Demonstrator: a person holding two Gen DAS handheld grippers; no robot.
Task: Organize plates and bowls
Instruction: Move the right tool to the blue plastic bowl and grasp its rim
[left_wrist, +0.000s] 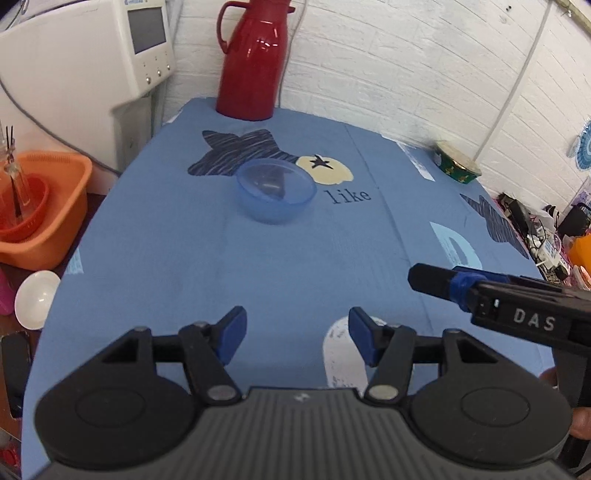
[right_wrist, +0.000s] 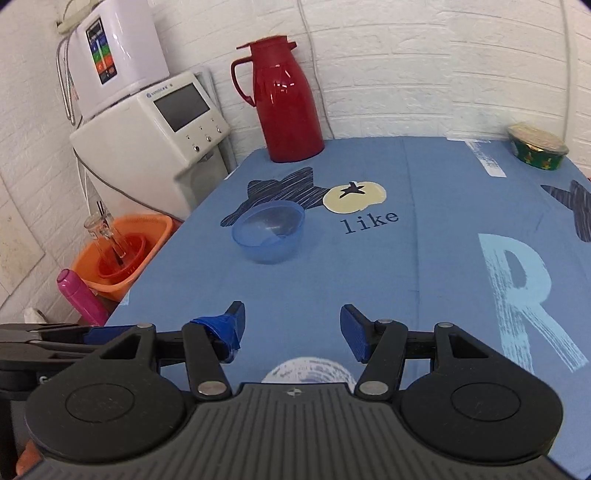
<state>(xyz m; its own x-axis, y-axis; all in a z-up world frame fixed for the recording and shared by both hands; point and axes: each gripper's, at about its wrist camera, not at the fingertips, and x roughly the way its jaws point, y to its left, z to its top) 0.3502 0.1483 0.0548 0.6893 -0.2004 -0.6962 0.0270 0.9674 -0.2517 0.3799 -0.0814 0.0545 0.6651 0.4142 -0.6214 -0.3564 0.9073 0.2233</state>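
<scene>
A translucent blue bowl (left_wrist: 276, 192) (right_wrist: 269, 230) stands upright on the blue tablecloth, beside the dark star print. My left gripper (left_wrist: 297, 338) hovers open over the near part of the table, well short of the bowl, nothing between its fingers. My right gripper (right_wrist: 291, 328) is also open and holds nothing, at a similar distance from the bowl. The right gripper's finger (left_wrist: 439, 280) reaches into the left wrist view from the right. A white bowl (left_wrist: 37, 299) lies off the table's left edge. A green patterned bowl (left_wrist: 458, 166) (right_wrist: 537, 149) sits at the far right corner.
A red thermos jug (left_wrist: 255, 59) (right_wrist: 286, 99) stands at the back of the table (left_wrist: 258, 266). Left of the table are a white appliance (right_wrist: 155, 136), an orange basin (left_wrist: 44, 210) (right_wrist: 122, 251) holding a red bowl and a glass, and a pink bottle (right_wrist: 81, 295). Clutter lies beyond the right edge.
</scene>
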